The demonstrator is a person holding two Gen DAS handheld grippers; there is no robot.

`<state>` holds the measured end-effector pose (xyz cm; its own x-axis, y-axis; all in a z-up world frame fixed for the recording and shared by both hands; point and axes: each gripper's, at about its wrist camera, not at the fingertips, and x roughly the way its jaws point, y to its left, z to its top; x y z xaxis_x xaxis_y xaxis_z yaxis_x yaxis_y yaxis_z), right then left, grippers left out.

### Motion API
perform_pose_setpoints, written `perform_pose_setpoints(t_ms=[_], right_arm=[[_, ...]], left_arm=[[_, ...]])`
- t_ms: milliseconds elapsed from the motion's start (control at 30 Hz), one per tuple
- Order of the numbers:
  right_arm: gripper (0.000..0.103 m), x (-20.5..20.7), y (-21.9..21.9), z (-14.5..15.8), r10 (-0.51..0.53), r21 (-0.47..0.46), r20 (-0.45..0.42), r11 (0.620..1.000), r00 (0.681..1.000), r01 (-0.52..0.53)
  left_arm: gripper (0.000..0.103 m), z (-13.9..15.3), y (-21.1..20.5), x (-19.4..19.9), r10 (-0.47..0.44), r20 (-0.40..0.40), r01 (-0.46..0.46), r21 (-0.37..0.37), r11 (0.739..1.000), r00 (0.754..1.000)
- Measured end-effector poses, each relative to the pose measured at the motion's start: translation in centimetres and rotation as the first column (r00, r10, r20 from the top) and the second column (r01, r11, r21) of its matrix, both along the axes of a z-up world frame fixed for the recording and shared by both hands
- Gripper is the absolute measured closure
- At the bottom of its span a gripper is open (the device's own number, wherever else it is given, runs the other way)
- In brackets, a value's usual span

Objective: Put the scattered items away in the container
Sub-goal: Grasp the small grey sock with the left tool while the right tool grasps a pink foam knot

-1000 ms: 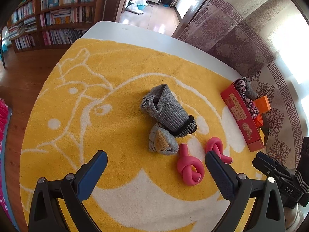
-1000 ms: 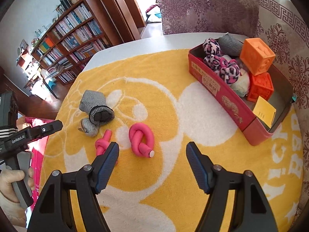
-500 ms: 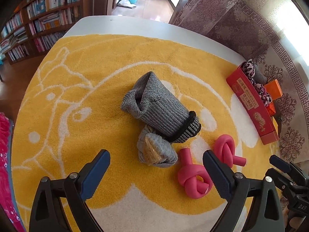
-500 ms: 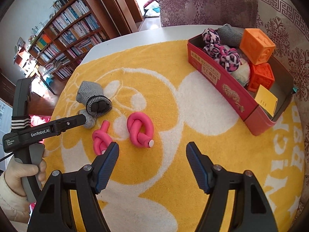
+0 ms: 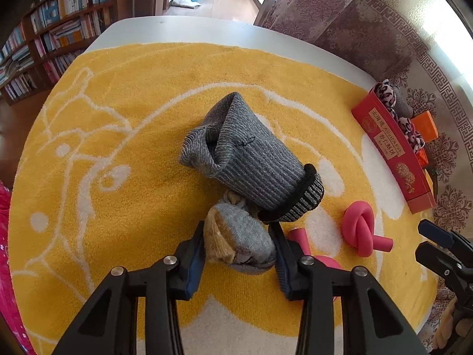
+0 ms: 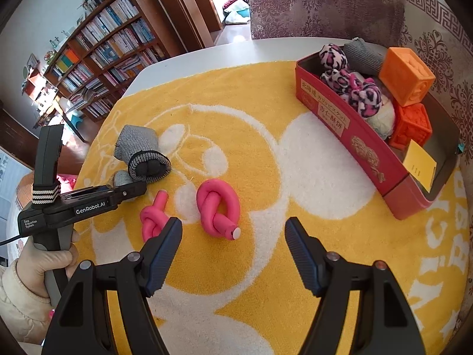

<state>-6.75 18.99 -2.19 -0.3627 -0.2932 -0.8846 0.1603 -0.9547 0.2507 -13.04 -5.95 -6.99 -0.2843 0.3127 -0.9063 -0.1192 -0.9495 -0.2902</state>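
Left gripper [image 5: 240, 250]: your jaws are closed in on the small grey sock bundle [image 5: 241, 244], one pad on each flank, so it looks gripped; from this angle you can't quite confirm how firmly the pads bite.

Why there: that bundle sits nearest you and is tucked partly under the cuff of the big grey sock roll [image 5: 251, 162], so taking it by its free end lets you draw it out without dragging the roll along.

Right gripper [image 6: 233, 248]: your jaws are spread wide and hold nothing; it hangs just above the towel [image 6: 295, 251], lined up with the larger pink knot [image 6: 217, 207], which sits between and beyond the two fingers.

Other loose item: the smaller pink knot [image 6: 152, 217] lies just beside your right gripper's left finger, close to the left gripper's tip.

Container: the red box [image 6: 348, 136] sits at the towel's far right, well apart from the socks. It already holds a spotted plush toy [image 6: 348, 88], a grey roll and two orange cubes [image 6: 409, 88], packed toward the far end.

Room left: the near end of the box, around the yellow card [image 6: 419, 165], looks free, so that seems the sensible place to drop things.

Risk: the sock roll's cuff touches your bundle and may tip or follow as you lift.
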Motion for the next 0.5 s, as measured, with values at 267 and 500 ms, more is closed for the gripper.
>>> perform_pose_setpoints(t_ms=[267, 500], right_arm=[[0.027, -2.8, -3.2, -3.2, 0.078, 0.047, 0.056, 0.996, 0.995, -0.08], [0.045, -3.3, -4.7, -6.2, 0.13, 0.171, 0.082, 0.975, 0.988, -0.143]], left_arm=[[0.061, 2.8, -1.7, 1.9, 0.021, -0.034, -0.02, 0.038, 0.999, 0.999], [0.061, 3.0, -1.5, 3.5, 0.025, -0.013, -0.024, 0.062, 0.998, 1.0]])
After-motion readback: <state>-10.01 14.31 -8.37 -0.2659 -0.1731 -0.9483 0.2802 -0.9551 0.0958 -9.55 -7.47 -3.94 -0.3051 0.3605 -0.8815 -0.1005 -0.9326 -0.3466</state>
